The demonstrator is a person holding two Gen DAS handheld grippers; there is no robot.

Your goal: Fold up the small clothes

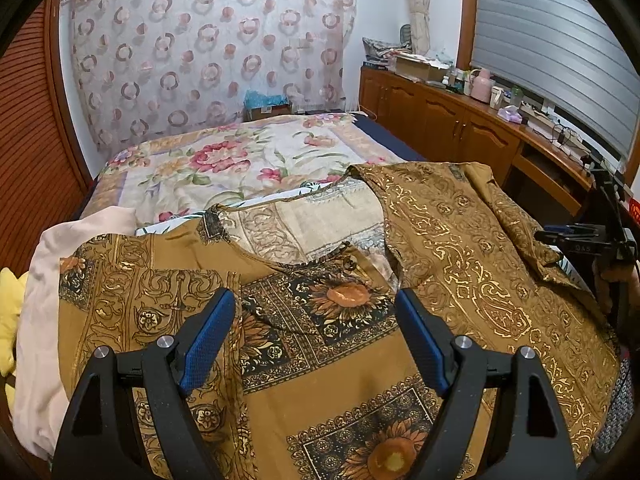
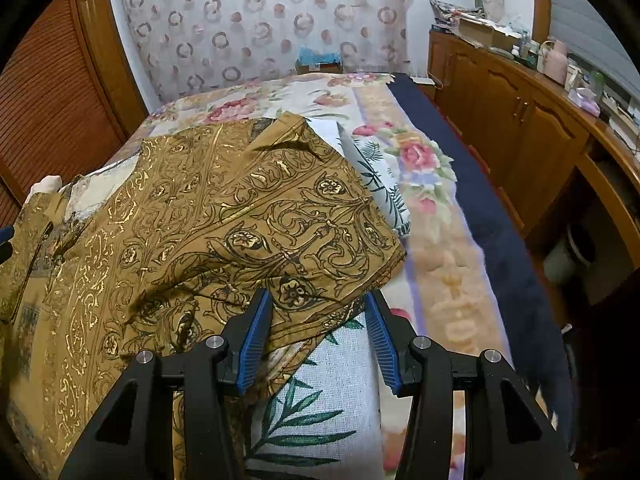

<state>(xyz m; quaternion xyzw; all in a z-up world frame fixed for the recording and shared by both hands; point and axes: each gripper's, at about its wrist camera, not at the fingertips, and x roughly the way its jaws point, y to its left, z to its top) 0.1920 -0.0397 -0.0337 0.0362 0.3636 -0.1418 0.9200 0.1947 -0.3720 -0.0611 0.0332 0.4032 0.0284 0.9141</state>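
A brown shirt with gold and sunflower print (image 1: 320, 320) lies spread on the bed, its front open and its pale lining showing at the neck. My left gripper (image 1: 316, 300) is open and empty, just above the shirt's chest near a brown button (image 1: 350, 263). In the right wrist view the shirt's right sleeve (image 2: 256, 216) lies folded across the body. My right gripper (image 2: 318, 304) is open, its fingertips on either side of the sleeve's hem corner, holding nothing. The right gripper also shows in the left wrist view (image 1: 592, 236) at the far right.
The bed (image 1: 224, 160) carries a floral blanket (image 2: 420, 152) and a white leaf-print cloth (image 2: 320, 400) under the shirt. A pink garment (image 1: 36, 280) and a yellow one (image 1: 8, 320) lie at the left. Wooden cabinets (image 2: 520, 128) with clutter line the right; a louvred door (image 2: 52, 92) is left.
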